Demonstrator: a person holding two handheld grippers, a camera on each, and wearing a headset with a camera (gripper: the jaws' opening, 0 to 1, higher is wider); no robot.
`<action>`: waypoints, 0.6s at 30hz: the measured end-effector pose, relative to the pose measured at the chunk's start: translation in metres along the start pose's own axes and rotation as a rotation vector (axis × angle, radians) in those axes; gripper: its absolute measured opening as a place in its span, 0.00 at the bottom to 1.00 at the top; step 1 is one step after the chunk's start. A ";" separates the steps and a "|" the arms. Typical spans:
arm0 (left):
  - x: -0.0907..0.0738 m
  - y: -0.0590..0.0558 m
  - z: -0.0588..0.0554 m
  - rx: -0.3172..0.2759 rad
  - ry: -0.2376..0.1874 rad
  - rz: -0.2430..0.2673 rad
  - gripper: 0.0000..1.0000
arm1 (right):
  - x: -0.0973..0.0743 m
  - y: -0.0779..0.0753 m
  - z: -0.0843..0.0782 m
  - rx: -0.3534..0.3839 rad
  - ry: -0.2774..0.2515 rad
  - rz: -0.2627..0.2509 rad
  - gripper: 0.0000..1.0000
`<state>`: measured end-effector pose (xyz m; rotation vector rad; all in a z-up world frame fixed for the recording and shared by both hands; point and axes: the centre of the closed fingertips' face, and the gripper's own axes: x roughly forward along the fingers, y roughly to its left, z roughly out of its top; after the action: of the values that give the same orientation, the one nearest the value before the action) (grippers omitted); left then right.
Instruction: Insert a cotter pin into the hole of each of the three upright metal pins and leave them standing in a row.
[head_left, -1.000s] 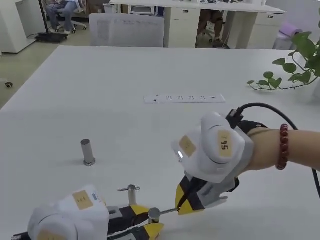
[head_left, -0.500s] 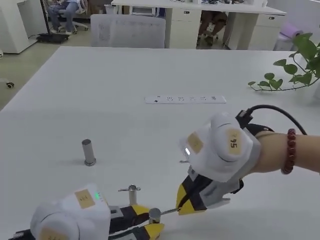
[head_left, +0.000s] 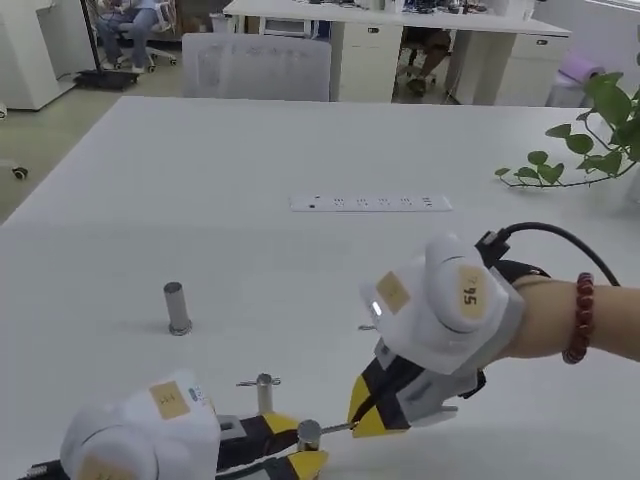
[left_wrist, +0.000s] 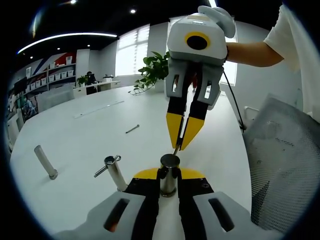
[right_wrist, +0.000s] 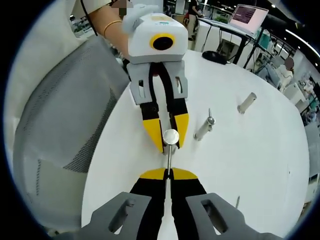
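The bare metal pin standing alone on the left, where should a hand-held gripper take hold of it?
Probably best around the mid-shaft of the bare metal pin, coming in level from the side: it stands upright, a round cylinder on a wider foot, with open table around it.

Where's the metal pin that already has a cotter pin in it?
Head view, lower middle: the cottered pin stands just beyond the clamped pin in the left gripper.

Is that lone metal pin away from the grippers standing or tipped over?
Upright: the lone pin stands on its base on the table.
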<state>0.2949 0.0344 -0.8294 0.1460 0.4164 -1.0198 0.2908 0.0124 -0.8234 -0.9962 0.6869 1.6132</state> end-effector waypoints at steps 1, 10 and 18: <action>0.000 0.000 0.000 -0.001 -0.002 -0.001 0.11 | 0.000 0.000 0.000 0.000 0.000 0.000 0.03; 0.000 0.000 0.000 -0.006 -0.004 -0.001 0.11 | 0.002 0.000 0.000 0.020 -0.011 -0.012 0.03; 0.001 0.000 0.000 -0.012 -0.002 0.004 0.11 | 0.002 0.001 -0.001 0.048 -0.009 -0.016 0.03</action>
<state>0.2955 0.0342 -0.8299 0.1349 0.4206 -1.0133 0.2903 0.0125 -0.8256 -0.9568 0.7062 1.5792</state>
